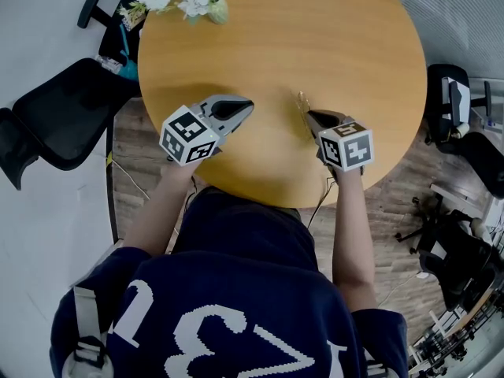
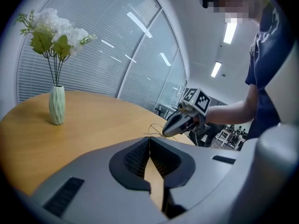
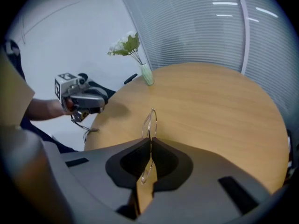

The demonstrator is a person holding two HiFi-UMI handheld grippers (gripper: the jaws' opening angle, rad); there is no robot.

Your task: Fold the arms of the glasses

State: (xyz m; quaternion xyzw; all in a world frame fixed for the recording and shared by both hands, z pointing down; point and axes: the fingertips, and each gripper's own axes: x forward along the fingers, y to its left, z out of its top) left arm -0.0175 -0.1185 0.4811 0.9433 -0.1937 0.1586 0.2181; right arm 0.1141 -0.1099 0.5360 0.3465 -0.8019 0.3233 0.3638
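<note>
Person at a round wooden table [image 1: 331, 46] works w/ two hand-held grippers. R gripper [image 3: 150, 140] is clamped on thin wire-frame glasses [image 3: 150, 118], lenses edge-on and poking up past its tips, over the table's near side. L gripper [image 2: 149, 139], jaws pressed together w/ nothing between them, is well apart to the left. Vase of white flowers [image 2: 57, 105] stands at the far rim.

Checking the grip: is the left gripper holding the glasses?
No: the left gripper is shut empty; the right gripper clamps the glasses.
</note>
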